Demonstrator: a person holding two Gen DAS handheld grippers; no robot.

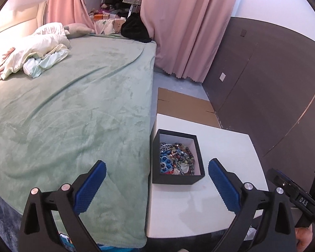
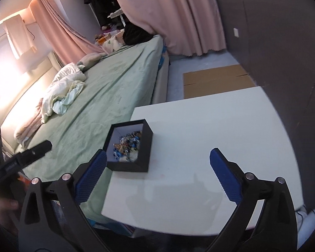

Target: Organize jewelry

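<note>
Left wrist view: our left gripper point(image 1: 156, 169) sits nearest, blue ribbed pads spread as wide as they go, nothing btwn them touching either pad. Just beyond, framed in the gap, is the square black box w/ white lining point(image 1: 178, 178), open top, set on the white rectangular table point(image 1: 226, 147) at its edge nearest the bed. Inside lies a tangled heap of beaded jewelry point(image 1: 176, 157): dark multicolour bead strands, a bright blue flower-shaped piece, silver bits. Box looks roughly half full; indiv. pieces too knotted to count. The right gripper's black body shows at the frame's right edge.

Farther off: green plush blanket over the bed point(image 1: 73, 105), crumpled white bedding point(image 1: 37, 52), flat brown cardboard point(image 1: 184, 105) on the floor, pink curtains point(image 1: 189, 31).

Right wrist view: our right gripper point(image 2: 157, 166) likewise fully open & empty, over bare tabletop; box sits left of its gap, seen more side-on, so contents read only as a blurry mix. This view alone shows far more bare tabletop to the right and a white towel-like cloth point(image 2: 19, 35) hung on the far wall. The left view alone gives the clear look down into the box.
</note>
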